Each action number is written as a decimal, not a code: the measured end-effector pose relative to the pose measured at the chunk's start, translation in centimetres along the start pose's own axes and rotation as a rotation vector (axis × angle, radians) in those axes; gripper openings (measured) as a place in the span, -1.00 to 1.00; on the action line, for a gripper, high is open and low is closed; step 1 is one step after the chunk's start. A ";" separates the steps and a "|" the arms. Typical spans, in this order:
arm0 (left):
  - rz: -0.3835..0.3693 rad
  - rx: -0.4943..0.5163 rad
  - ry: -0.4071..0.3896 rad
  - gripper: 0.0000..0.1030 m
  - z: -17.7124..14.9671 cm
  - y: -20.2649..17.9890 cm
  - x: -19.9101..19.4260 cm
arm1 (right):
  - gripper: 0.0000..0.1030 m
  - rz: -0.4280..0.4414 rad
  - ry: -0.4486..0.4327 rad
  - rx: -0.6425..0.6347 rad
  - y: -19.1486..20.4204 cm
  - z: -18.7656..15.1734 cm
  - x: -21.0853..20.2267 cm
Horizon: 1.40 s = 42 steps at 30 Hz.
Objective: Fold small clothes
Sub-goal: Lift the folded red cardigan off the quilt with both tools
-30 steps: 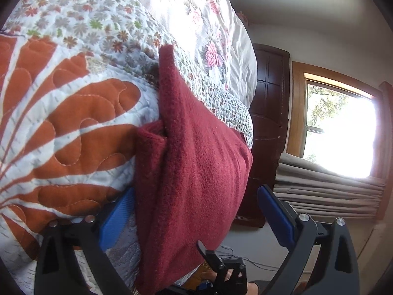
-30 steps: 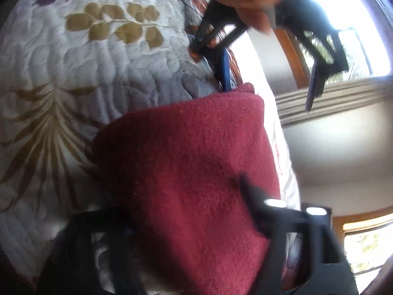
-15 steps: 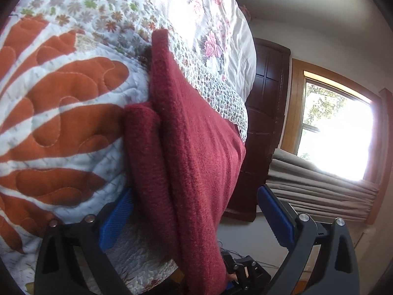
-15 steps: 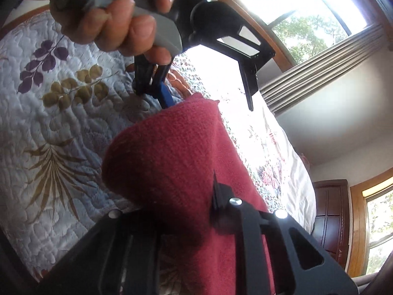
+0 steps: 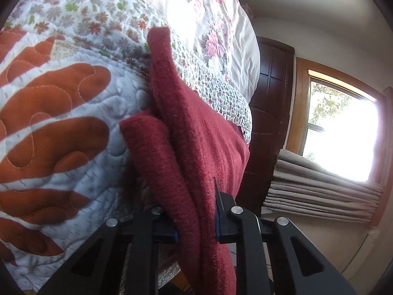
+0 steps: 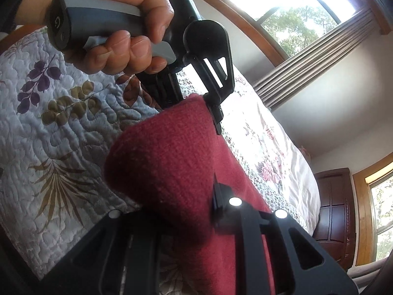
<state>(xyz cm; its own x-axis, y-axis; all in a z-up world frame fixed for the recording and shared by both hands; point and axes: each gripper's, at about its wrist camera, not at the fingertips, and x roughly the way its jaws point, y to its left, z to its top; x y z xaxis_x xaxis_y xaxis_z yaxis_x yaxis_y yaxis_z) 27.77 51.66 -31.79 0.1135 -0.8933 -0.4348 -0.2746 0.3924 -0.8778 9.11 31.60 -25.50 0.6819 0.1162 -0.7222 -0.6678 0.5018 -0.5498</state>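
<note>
A dark red knit garment lies folded double on the quilted bed, one edge lifted. My left gripper is shut on its near edge, with the blue pads pressed into the cloth from both sides. In the right wrist view the same red garment bulges up between the fingers of my right gripper, which is shut on another part of that edge. The left gripper shows there too, clamped on the far corner and held by a hand. Both grippers hold the edge a little above the quilt.
The quilt has orange leaf shapes and small flowers; in the right wrist view the quilt shows purple and olive leaves. A white floral sheet lies beyond. A dark wooden door, a bright window and bunched curtains stand past the bed edge.
My left gripper was open around the garment's edge and has shut on it. The right gripper stayed shut, and the held edge has risen off the quilt.
</note>
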 end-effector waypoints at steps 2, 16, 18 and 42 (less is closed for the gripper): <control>-0.001 0.022 -0.012 -0.65 -0.1 -1.0 -0.2 | -0.70 0.000 0.001 0.022 -0.3 0.1 -0.1; 0.063 0.157 -0.033 -0.68 -0.3 -10.1 0.1 | -0.70 -0.003 -0.027 0.221 -5.2 0.8 -2.7; 0.083 0.171 -0.046 -0.68 -0.4 -11.5 0.1 | -0.70 0.002 -0.046 0.240 -6.1 0.6 -3.2; 0.211 0.263 -0.066 -0.69 -1.5 -26.7 8.2 | -0.70 0.062 -0.150 0.532 -15.2 -5.4 -5.9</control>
<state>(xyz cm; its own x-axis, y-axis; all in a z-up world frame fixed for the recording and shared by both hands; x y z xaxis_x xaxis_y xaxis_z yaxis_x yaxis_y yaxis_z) 34.64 33.49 -11.63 0.1442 -0.7735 -0.6172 -0.0441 0.6181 -0.7849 13.59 18.68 -15.13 0.7075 0.2606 -0.6569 -0.4916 0.8493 -0.1924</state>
